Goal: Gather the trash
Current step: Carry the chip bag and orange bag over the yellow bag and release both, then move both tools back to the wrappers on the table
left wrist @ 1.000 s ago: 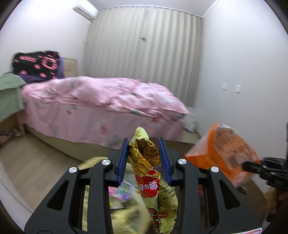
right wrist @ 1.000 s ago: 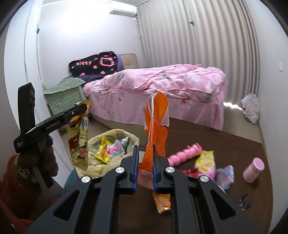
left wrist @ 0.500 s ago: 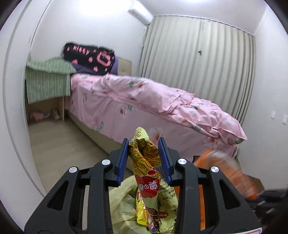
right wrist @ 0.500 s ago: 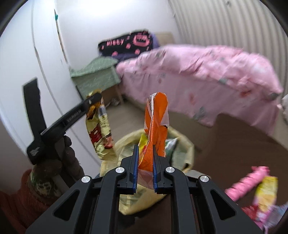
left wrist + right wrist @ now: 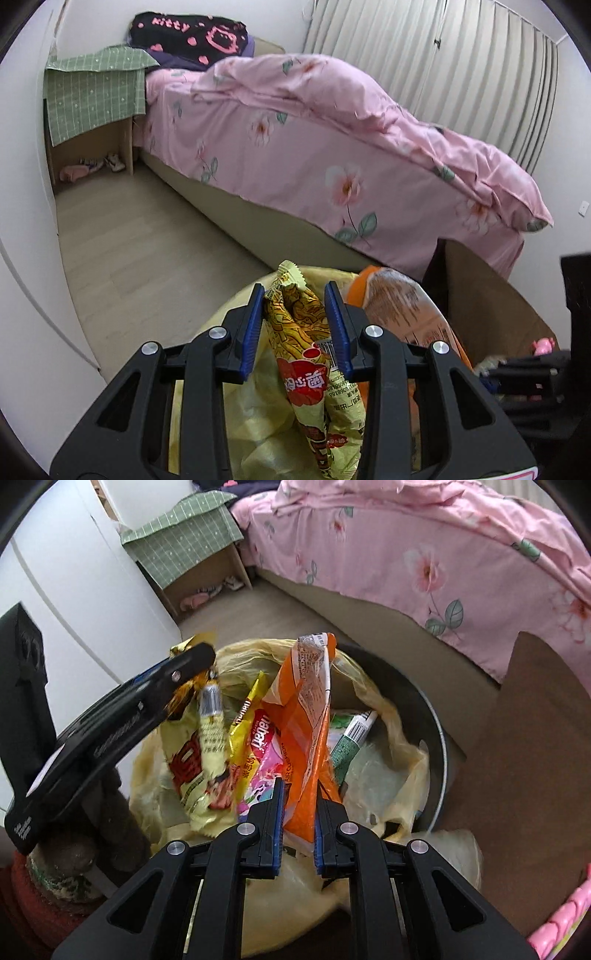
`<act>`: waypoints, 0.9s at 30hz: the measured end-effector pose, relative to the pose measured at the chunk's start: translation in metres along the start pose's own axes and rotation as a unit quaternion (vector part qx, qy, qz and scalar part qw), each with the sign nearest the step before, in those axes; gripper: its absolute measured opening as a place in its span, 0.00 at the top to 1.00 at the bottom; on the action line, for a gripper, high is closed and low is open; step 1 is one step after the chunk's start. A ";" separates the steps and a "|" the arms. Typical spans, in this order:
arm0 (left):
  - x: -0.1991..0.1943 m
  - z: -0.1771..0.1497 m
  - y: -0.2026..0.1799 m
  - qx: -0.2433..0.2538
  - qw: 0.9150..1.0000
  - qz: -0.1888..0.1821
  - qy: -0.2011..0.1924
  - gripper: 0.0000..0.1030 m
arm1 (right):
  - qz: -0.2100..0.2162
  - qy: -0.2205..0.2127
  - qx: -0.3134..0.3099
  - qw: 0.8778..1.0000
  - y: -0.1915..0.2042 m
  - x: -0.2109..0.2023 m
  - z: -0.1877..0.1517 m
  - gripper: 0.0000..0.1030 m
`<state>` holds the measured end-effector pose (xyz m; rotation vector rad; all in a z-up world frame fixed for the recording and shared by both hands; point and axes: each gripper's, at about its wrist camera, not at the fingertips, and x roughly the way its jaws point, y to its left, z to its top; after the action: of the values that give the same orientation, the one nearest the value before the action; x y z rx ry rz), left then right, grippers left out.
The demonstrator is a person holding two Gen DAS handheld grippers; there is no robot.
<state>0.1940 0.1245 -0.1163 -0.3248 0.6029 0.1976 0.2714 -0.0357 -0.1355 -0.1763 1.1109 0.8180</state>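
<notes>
Both grippers have swung down from facing the room to hang over the lined trash bin [image 5: 437, 738]. The left gripper [image 5: 295, 314] is clamped on a yellow snack wrapper [image 5: 314, 373], the right gripper [image 5: 297, 812] on an orange packet [image 5: 306, 716]. Dropping looks due next. The liner's mouth gapes wide, and the bin's right rim shows bare near the brown mat [image 5: 517, 757].

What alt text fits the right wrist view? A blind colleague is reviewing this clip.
The right gripper holds an orange snack bag over a bin lined with a yellow bag already holding wrappers. To its left, the left gripper holds a yellow wrapper over the same bin; a pink-covered bed stands behind.
</notes>
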 end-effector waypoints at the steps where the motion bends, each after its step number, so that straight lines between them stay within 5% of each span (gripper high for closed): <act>1: 0.000 -0.003 0.000 0.003 1.000 -0.005 0.006 0.69 | 0.006 0.005 0.005 1.000 -0.001 0.002 -0.002 0.87; 13: -0.008 -0.005 0.015 -0.058 0.997 -0.038 0.045 0.69 | 0.027 0.001 -0.041 0.999 0.020 -0.003 -0.017 0.87; 16: -0.018 0.002 0.018 -0.073 0.996 -0.039 0.031 0.60 | 0.025 -0.008 -0.040 0.999 0.024 -0.009 -0.021 0.79; 18: -0.024 0.009 0.016 -0.073 0.996 -0.038 0.022 0.56 | 0.031 -0.018 -0.032 0.999 0.023 -0.013 -0.023 0.65; 27: -0.067 0.039 -0.004 -0.040 0.998 -0.040 -0.030 0.48 | 0.024 -0.067 -0.021 0.997 0.022 -0.061 -0.045 0.59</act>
<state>0.1614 0.1286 -0.0457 -0.4173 0.5220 0.1542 0.2126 -0.0736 -0.0990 -0.1282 0.9753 0.8845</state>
